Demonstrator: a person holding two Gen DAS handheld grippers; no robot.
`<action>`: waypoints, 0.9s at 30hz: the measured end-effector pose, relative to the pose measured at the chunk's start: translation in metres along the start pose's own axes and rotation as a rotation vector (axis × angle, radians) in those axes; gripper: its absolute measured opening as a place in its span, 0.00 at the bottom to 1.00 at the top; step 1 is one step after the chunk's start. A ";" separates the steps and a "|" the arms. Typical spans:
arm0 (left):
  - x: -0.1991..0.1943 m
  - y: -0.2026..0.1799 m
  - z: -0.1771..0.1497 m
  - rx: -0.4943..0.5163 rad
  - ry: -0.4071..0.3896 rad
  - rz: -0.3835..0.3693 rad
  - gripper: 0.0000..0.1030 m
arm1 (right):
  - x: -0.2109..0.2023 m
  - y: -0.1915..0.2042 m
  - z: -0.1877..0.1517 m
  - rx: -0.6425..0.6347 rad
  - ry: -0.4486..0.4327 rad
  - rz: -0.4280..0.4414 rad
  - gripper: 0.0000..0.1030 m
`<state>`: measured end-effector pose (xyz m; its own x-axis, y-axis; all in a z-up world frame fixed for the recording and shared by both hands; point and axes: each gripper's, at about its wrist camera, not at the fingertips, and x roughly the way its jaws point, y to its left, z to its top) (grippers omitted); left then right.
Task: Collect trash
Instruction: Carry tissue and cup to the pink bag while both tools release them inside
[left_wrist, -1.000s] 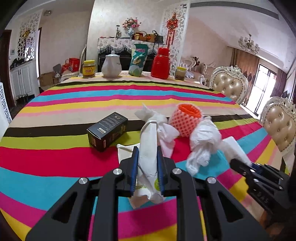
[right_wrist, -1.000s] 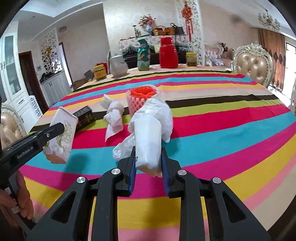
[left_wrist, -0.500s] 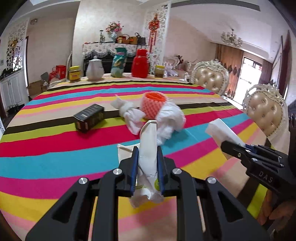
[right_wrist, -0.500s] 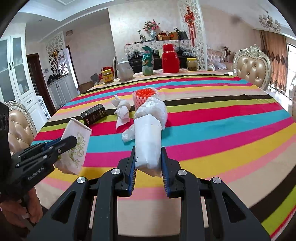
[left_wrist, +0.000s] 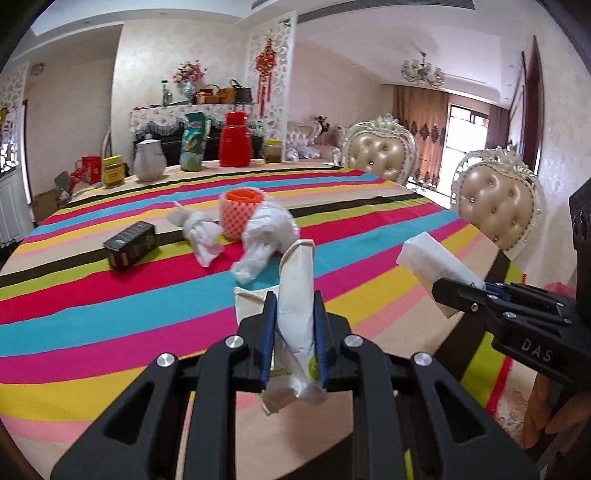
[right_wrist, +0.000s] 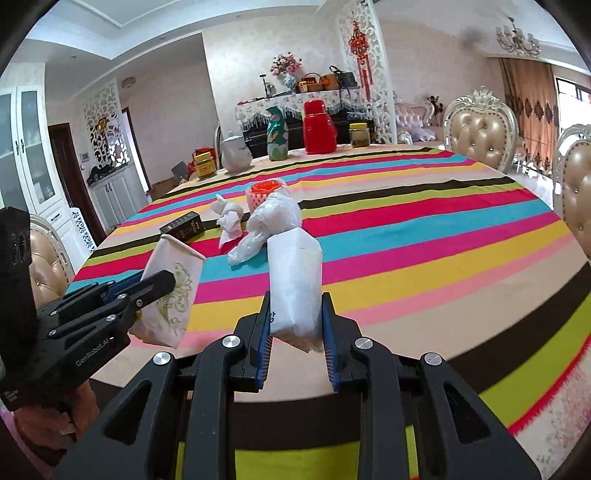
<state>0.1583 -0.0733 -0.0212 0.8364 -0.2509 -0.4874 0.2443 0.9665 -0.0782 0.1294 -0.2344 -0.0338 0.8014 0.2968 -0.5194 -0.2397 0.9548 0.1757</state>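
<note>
We have a piece of trash in each claw and both are lifted clear above the near edge of the desk (right_wrist: 424, 229) with its striped cloth. The left claw (left_wrist: 294, 326) is pinching a flattened white paper bag (left_wrist: 295, 295) with a gold-green print, its open mouth pointing away from us and its crumpled bottom hanging below the pads. The right claw (right_wrist: 295, 328) is pinching a squashed white plastic packet (right_wrist: 294, 284), held upright between the blue pads. Further in on the desk, well apart from both claws, more trash waits: a black box (right_wrist: 183, 226) at the left, a crumpled tissue (right_wrist: 229, 219) beside it, a knotted white plastic bag (right_wrist: 271, 218) and, touching it on the far side, a pink foam net sleeve (right_wrist: 264, 192). The jars, teapot and red flask at the far edge look like things to leave alone. No bin shows in either view, so we judge the step in hand to be carrying these two pieces off the desk to wherever the trash goes. To do it well we should keep both claws firmly pressed, since thin paper and slick plastic can slide out, hold the two loads apart so they do not snag, and let go only once each piece is squarely over the container.
</note>
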 end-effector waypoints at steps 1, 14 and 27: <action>0.000 -0.004 0.000 0.005 -0.001 -0.009 0.18 | -0.002 -0.001 -0.001 0.002 -0.003 -0.003 0.24; 0.009 -0.084 0.003 0.122 -0.008 -0.171 0.18 | -0.052 -0.057 -0.022 0.083 -0.068 -0.118 0.24; 0.020 -0.195 0.004 0.256 0.018 -0.418 0.18 | -0.137 -0.126 -0.061 0.223 -0.169 -0.331 0.24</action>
<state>0.1291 -0.2673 -0.0117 0.6323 -0.6117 -0.4754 0.6725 0.7381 -0.0552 0.0165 -0.3945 -0.0359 0.8979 -0.0498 -0.4374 0.1550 0.9657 0.2081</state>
